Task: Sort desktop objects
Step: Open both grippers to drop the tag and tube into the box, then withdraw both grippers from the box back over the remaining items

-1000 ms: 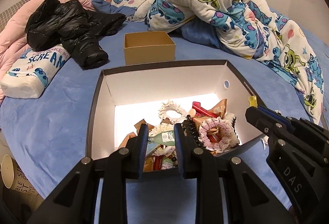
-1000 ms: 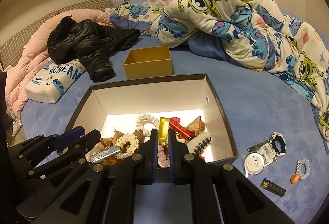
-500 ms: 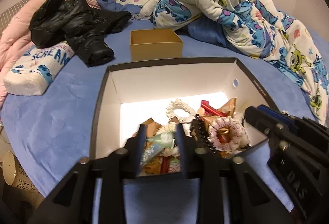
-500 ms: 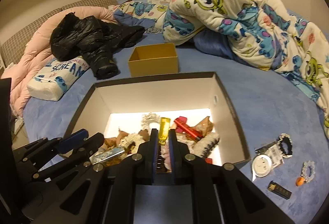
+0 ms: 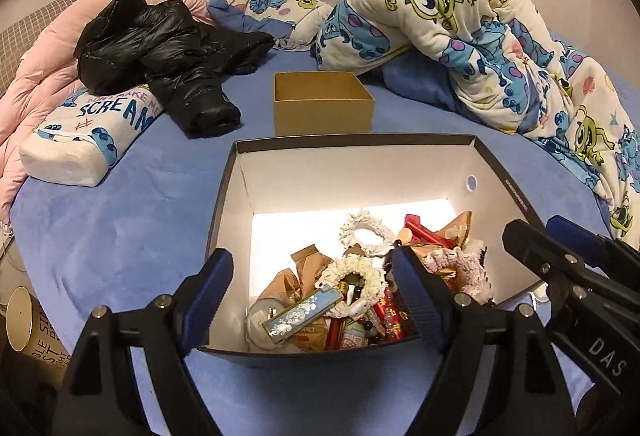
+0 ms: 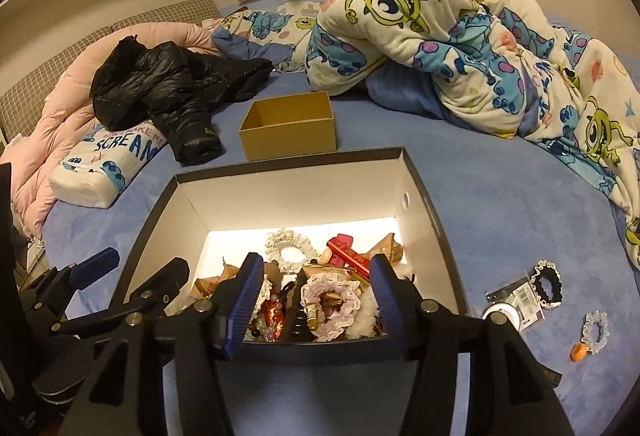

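Clutter [image 5: 352, 296] fills the near half of the big box [image 5: 228, 204], which sits on the blue bed [image 5: 120, 228]: scrunchies, snack packets, a blue patterned case, red tubes, beads, all heaped together. By the look of it most of the sorting is done, since the bulk of the small things already lie inside. Behind it, the small tan box [image 5: 323, 103] stands open, and what shows of its inside looks empty.

Left over, to the right of the big box on the bed, are a few loose items: a round tin with a tagged packet [image 6: 510, 306], a black scrunchie [image 6: 548, 284], a pale scrunchie with an orange bead [image 6: 594, 332], and a dark bar at the frame's edge. These seem to be what remains.

The left gripper [image 5: 310, 296] hovers over the near left part of the big box, level, pointing forward, its jaws spread wide and holding nothing. The right gripper [image 6: 314, 294] hangs just beside it over the near right part, jaws also wide apart and empty, straddling a pink scrunchie [image 6: 328, 306] without touching it.
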